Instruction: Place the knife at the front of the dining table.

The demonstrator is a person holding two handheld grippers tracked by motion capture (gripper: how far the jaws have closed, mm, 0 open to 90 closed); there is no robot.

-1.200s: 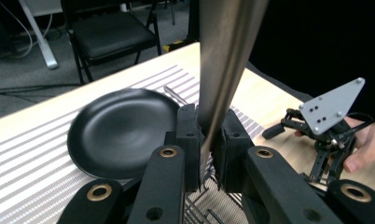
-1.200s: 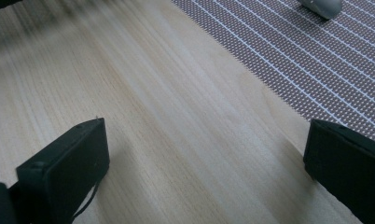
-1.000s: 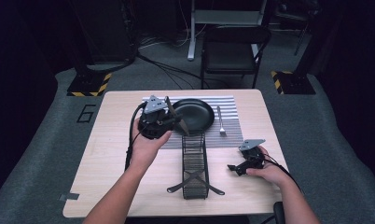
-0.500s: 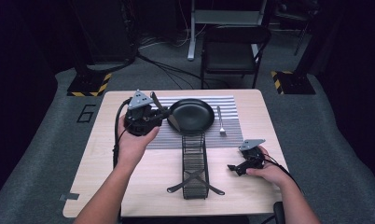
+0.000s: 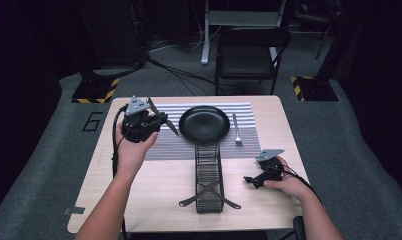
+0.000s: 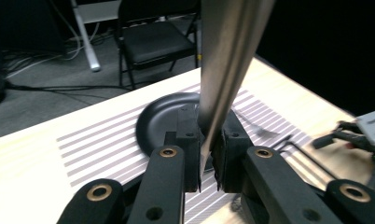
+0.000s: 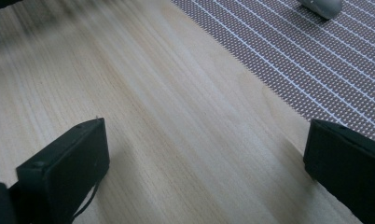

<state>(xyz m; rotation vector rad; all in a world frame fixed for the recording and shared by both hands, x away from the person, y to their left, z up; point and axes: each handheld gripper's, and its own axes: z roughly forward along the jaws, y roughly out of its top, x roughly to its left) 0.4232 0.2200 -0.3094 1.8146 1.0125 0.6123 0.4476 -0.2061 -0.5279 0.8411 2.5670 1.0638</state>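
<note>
The metal table knife (image 6: 223, 70) stands pinched near one end, blade rising steeply, over the striped placemat's (image 5: 161, 150) left edge.

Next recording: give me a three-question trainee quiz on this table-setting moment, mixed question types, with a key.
1. True or false: the left gripper is shut on a metal utensil.
2. Multiple choice: where does the fork lie? A. on the black plate; B. on the striped placemat, right of the plate; C. in the wire rack.
3. Fill in: the right gripper rests low over the bare wooden table with its jaws ____.

Key
1. True: the jaws clamp a flat metal blade-like piece; whether it is a knife I cannot tell for sure.
2. B
3. open, with nothing between them.
</note>
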